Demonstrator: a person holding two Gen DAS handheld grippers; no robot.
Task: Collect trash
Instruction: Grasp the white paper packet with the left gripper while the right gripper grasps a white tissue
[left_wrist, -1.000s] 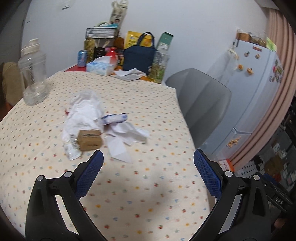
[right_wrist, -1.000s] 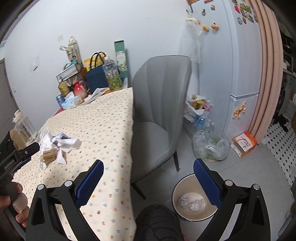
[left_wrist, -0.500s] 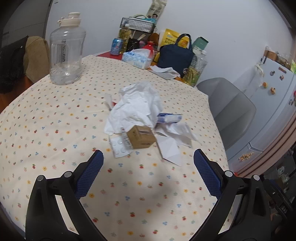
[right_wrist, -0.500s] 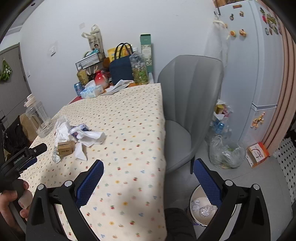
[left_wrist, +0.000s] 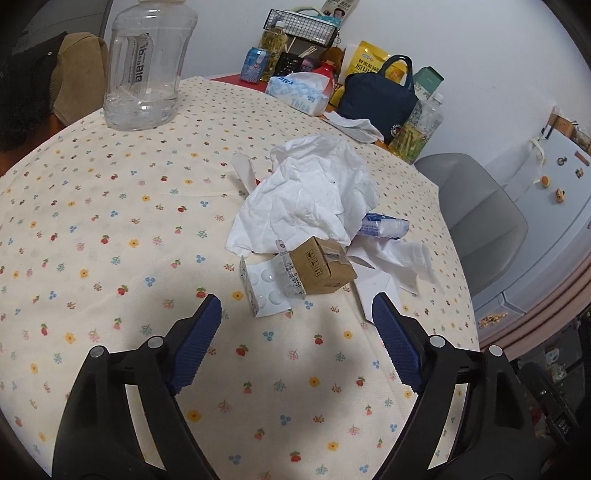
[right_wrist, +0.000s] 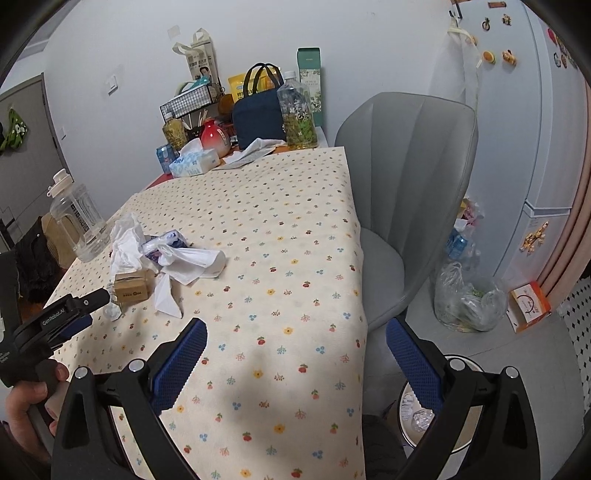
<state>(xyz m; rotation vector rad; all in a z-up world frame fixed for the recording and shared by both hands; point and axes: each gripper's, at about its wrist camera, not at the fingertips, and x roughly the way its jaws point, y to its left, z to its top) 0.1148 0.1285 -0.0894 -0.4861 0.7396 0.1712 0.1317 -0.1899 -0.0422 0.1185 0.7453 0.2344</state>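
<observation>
A pile of trash lies mid-table on the flowered tablecloth (left_wrist: 110, 229): a crumpled white tissue (left_wrist: 306, 199), a small cardboard box (left_wrist: 321, 269), a clear blister pack (left_wrist: 266, 288), a blue-white wrapper (left_wrist: 384, 225) and white paper scraps (left_wrist: 384, 284). My left gripper (left_wrist: 295, 299) hovers just short of the blister pack and box. Its jaws are closing with nothing between them. In the right wrist view the same pile shows as tissue (right_wrist: 125, 243) and box (right_wrist: 131, 288), with the left gripper (right_wrist: 74, 306) beside it. My right gripper (right_wrist: 295, 325) is open over the table's near edge, empty. A white trash bin (right_wrist: 463, 360) stands on the floor.
A clear water jug (left_wrist: 147, 62) stands far left. A tissue box (left_wrist: 299, 92), a navy bag (left_wrist: 376, 103), bottles and a wire rack crowd the far end. A grey chair (right_wrist: 406, 177) sits at the table's right side, with a fridge (right_wrist: 535, 110) and a floor bag (right_wrist: 465, 299) beyond.
My left gripper came lower and closer to the trash pile, and its jaws narrowed. My right gripper swung over the table, so the bin slid toward the lower right.
</observation>
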